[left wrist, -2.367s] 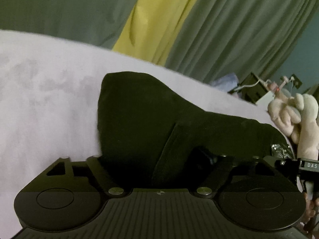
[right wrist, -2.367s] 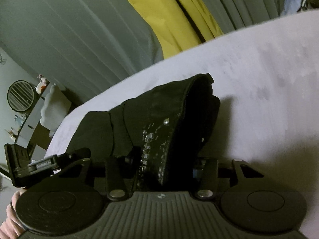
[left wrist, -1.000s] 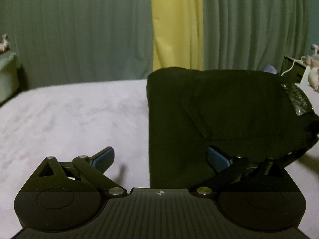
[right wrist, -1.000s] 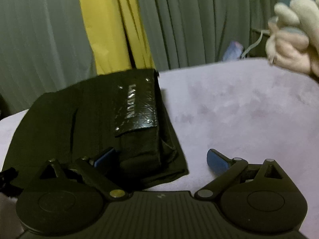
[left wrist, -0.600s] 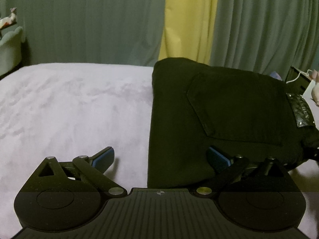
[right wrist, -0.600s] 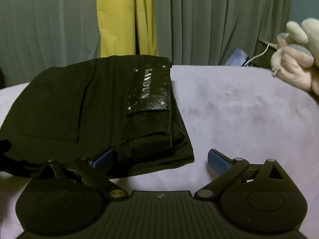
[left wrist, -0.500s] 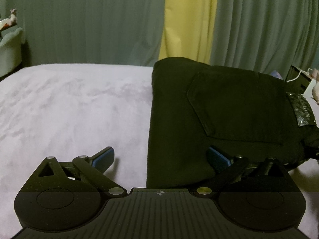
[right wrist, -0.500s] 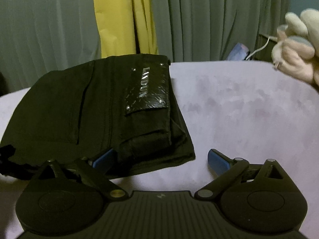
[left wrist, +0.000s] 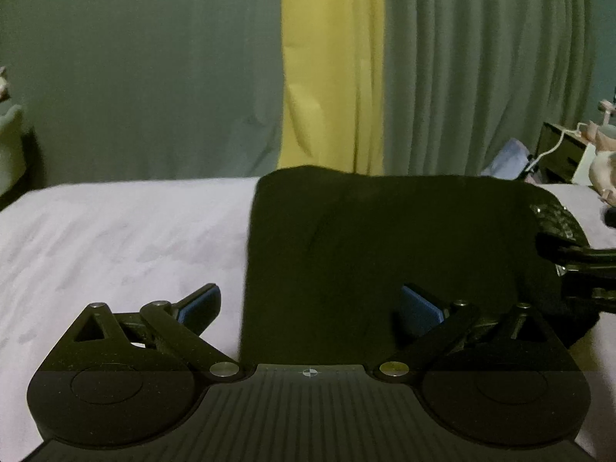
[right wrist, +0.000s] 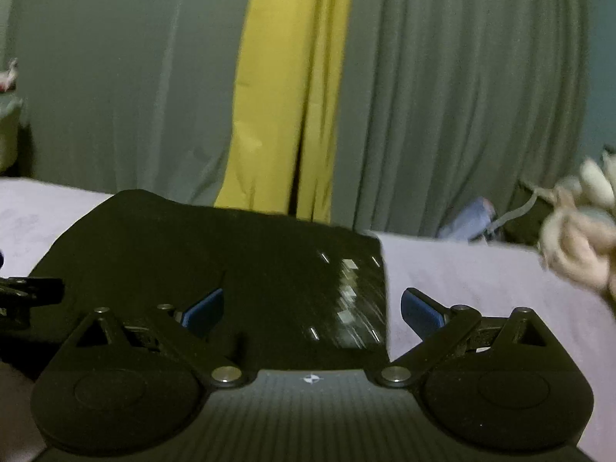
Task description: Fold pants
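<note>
The black pants lie folded in a compact rectangle on the pale lilac bedspread. My left gripper is open, low over the pants' left near edge, one blue pad over the bedspread and the other over the cloth. My right gripper is open over the pants, straddling their right edge with the shiny label patch. Part of the right gripper shows at the far right of the left wrist view. Neither holds cloth.
Grey-green curtains with a yellow panel hang behind the bed. A plush toy lies on the right of the bed. A dark nightstand with a white cable stands at far right.
Both grippers let go of the pants earlier and stayed open. In the last half second both have dropped lower and closer to the folded pants; the right view is blurred by motion.
</note>
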`<state>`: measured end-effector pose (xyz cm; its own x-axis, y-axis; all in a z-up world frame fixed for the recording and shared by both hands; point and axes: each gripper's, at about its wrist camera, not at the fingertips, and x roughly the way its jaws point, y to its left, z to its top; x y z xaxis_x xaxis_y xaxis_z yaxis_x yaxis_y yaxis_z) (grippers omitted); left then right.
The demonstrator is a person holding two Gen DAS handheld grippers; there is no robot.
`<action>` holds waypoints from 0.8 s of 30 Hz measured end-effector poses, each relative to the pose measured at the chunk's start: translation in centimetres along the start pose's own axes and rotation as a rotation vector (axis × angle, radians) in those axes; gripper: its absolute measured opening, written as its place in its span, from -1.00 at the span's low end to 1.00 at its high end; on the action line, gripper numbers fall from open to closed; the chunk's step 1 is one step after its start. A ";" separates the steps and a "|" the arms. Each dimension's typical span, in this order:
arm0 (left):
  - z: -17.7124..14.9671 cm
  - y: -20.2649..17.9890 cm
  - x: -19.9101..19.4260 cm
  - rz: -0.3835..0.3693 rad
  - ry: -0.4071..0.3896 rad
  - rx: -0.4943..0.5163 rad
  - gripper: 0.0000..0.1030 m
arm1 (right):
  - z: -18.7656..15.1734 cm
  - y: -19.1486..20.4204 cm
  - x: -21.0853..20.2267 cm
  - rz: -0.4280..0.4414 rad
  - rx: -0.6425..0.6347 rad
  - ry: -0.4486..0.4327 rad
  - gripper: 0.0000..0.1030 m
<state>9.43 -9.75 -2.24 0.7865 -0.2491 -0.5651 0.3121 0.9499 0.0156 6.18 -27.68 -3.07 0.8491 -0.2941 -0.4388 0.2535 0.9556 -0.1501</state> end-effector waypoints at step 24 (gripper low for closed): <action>2.9 -0.7 12.9 0.004 0.020 0.072 1.00 | 1.5 -1.8 13.5 0.023 0.057 0.145 0.92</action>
<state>20.95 -14.18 -7.16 0.7776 -0.2405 -0.5809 0.3468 0.9348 0.0771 17.90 -33.31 -7.40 0.7804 -0.2671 -0.5653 0.2637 0.9604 -0.0897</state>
